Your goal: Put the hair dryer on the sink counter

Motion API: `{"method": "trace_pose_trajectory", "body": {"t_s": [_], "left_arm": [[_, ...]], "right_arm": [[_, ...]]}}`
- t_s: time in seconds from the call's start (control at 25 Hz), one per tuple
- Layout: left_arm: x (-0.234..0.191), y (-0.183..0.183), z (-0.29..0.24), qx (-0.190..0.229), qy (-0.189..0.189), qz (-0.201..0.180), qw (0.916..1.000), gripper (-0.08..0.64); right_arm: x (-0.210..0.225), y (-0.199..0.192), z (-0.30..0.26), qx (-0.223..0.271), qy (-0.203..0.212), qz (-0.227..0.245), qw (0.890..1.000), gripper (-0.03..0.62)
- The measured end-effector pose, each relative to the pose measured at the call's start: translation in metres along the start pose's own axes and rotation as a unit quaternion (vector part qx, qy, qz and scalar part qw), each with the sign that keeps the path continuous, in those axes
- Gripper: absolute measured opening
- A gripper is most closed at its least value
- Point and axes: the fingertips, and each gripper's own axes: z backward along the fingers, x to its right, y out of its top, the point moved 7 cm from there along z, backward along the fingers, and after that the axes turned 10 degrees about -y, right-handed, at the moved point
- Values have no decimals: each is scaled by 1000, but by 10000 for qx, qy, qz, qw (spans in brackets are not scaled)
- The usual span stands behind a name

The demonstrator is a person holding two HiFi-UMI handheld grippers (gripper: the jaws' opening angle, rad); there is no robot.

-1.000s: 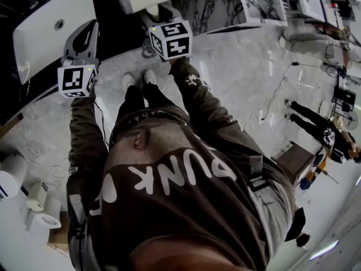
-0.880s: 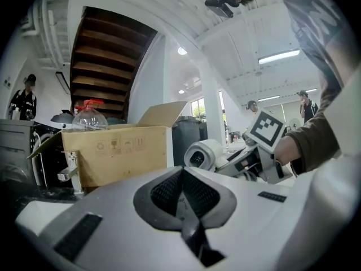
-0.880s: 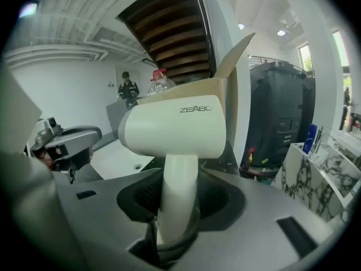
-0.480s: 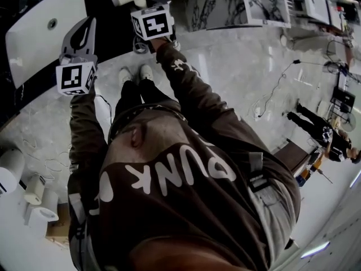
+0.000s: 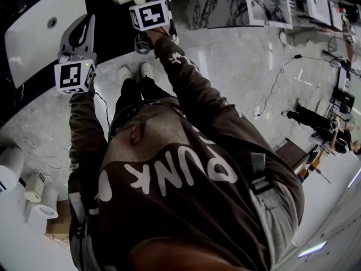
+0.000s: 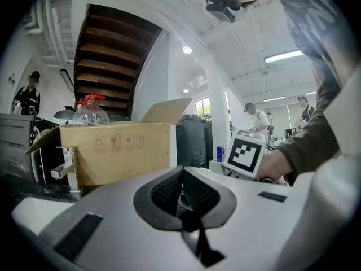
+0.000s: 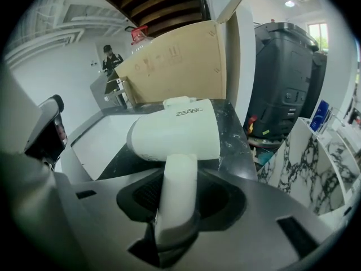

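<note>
Plainly smooth hair dryer (image 7: 175, 131) (cylindrical)

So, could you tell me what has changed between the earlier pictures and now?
The right gripper, clamped on the hair dryer by its handle throughout, has carried it up and to the left in the head view, towards the dark counter beside the sink. Nothing was taken hold of or let go. The left gripper has barely shifted and stays shut and empty.
</note>
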Motion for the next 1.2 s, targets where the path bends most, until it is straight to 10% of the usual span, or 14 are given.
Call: {"method": "trace_pose_trajectory", "body": {"t_s": [0.68, 1.0, 1.2], "left_arm": [[1, 7, 0, 37, 16, -65, 10000, -6], [6, 17, 2, 62, 4, -152, 9999, -6], [12, 30, 7, 61, 11, -199, 9998, -6]], "right_arm": [[5, -4, -15, -431, 132, -96, 9989, 256], [10, 10, 31, 284, 269, 76, 9992, 312], [-5, 28, 90, 1728, 839, 556, 9798, 286]]}}
